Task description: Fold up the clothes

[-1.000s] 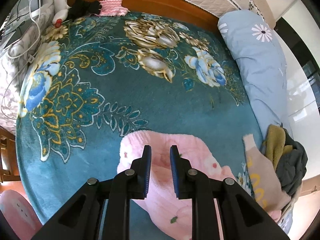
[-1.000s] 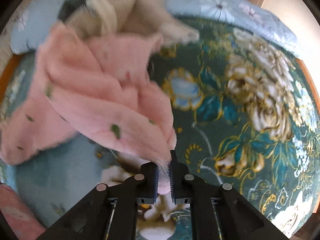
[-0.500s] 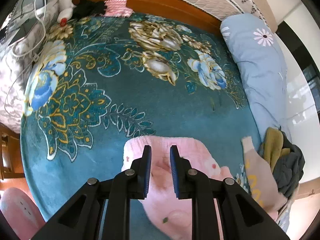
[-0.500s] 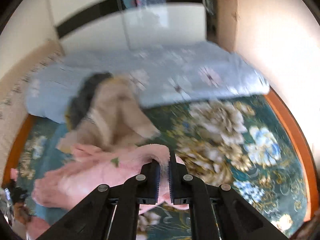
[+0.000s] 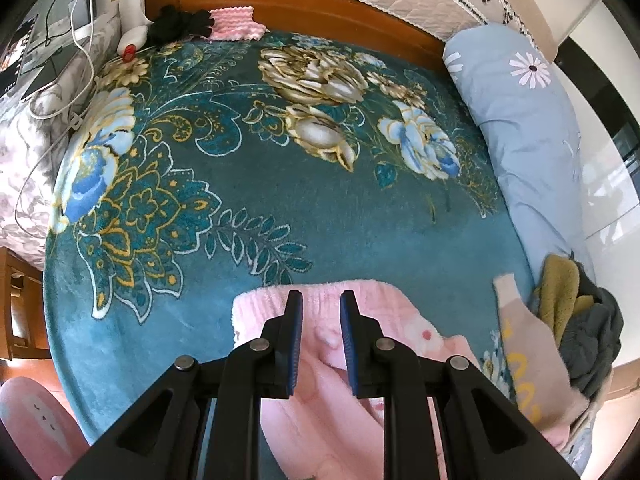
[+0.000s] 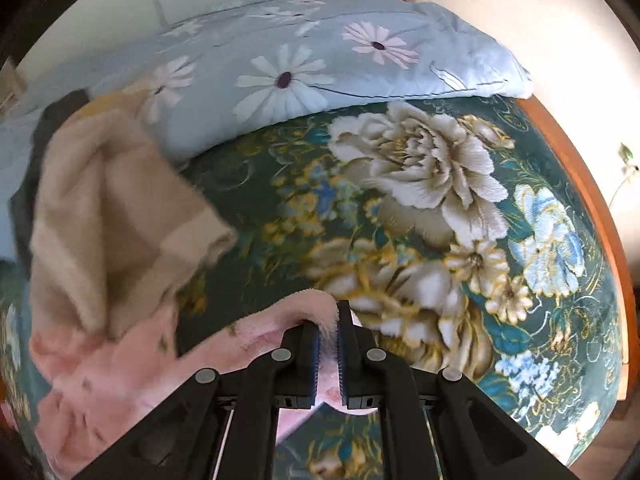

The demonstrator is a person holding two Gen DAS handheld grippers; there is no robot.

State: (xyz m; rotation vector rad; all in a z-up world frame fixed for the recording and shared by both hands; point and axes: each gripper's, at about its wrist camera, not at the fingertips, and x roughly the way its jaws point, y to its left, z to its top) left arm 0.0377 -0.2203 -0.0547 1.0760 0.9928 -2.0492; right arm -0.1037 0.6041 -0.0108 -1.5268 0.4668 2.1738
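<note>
A fluffy pink garment (image 5: 320,360) with small prints lies on the teal floral blanket (image 5: 280,184) at the near edge of the bed. My left gripper (image 5: 319,300) hovers over its upper edge, jaws open, holding nothing. In the right wrist view my right gripper (image 6: 329,316) is shut on an edge of the same pink garment (image 6: 120,368) and holds it just above the blanket (image 6: 420,208). A beige garment (image 6: 108,216) lies partly on top of the pink one at the left.
A pile of clothes (image 5: 576,320), beige, olive and dark grey, sits at the bed's right edge. A light-blue daisy-print pillow (image 5: 520,112) lies along the right side. A wooden headboard (image 5: 320,4), cables and small items are at the far end.
My right gripper has swung down with the pink garment's edge, which was lifted high a second ago and now lies low over the blanket. My left gripper has stayed over the garment, still open.
</note>
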